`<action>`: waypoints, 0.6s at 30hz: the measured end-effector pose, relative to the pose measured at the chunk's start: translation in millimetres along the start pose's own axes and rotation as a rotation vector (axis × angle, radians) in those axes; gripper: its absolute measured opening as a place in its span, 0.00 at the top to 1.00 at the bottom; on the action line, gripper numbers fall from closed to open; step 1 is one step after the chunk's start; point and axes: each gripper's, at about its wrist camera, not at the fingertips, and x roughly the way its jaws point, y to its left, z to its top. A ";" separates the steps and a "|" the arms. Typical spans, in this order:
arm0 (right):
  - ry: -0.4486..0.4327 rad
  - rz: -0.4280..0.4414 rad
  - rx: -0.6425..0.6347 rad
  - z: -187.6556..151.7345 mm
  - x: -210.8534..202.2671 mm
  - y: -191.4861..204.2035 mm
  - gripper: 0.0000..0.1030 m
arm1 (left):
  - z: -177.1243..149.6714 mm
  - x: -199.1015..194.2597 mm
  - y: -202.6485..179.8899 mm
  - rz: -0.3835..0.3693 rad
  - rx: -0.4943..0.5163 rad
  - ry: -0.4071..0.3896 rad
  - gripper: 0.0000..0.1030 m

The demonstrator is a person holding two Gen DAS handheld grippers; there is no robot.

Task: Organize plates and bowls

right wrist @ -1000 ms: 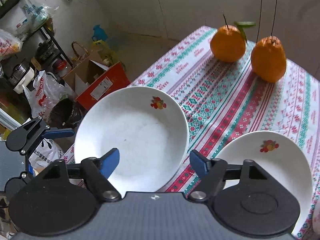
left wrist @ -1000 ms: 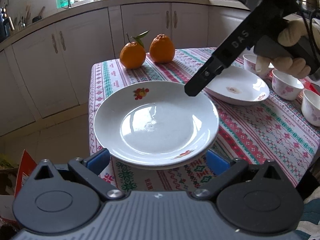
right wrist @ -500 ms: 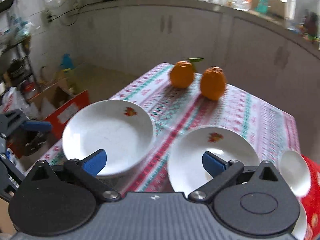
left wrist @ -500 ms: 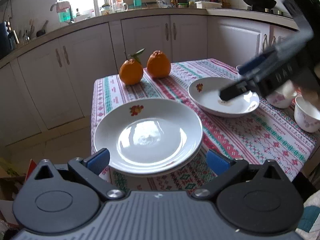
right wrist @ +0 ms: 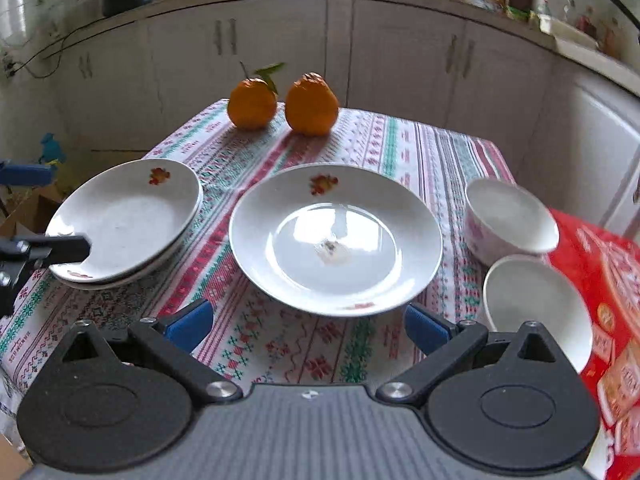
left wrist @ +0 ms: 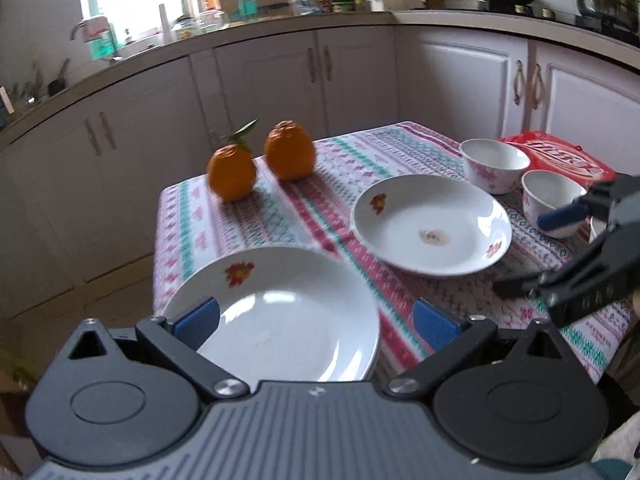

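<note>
Two stacked white plates (left wrist: 288, 320) (right wrist: 124, 220) with a flower print sit at the table's near left corner. My left gripper (left wrist: 316, 322) is open and empty, its fingers straddling the stack's near rim. A single white plate (left wrist: 432, 224) (right wrist: 336, 236) with a small stain lies mid-table. My right gripper (right wrist: 306, 324) is open and empty just in front of that plate. Two flowered bowls (right wrist: 508, 220) (right wrist: 536, 304) stand to its right; they also show in the left wrist view (left wrist: 494, 164) (left wrist: 552, 200).
Two oranges (right wrist: 252, 102) (right wrist: 311, 104) sit at the table's far edge. A red package (right wrist: 608, 300) lies at the right beside the bowls. The patterned tablecloth (right wrist: 280, 344) covers the table. White kitchen cabinets (right wrist: 400, 60) stand behind.
My right gripper has swung from over the stacked plates to the single plate mid-table. My left gripper has pulled back and tilted up, both staying open.
</note>
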 end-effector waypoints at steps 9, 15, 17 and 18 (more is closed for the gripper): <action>0.014 -0.030 0.005 -1.8 20.5 -6.8 0.00 | 44.7 47.7 -9.1 -0.116 0.027 0.060 0.01; 0.037 -0.048 0.006 -1.0 32.7 -12.8 0.00 | 68.8 89.4 -14.9 -0.157 0.084 0.137 0.01; 0.041 -0.046 0.005 0.2 36.7 -15.6 0.00 | 77.1 105.8 -16.2 -0.180 0.105 0.173 0.01; 0.044 -0.046 0.007 1.2 39.0 -16.9 0.00 | 80.4 113.5 -17.0 -0.192 0.116 0.190 0.01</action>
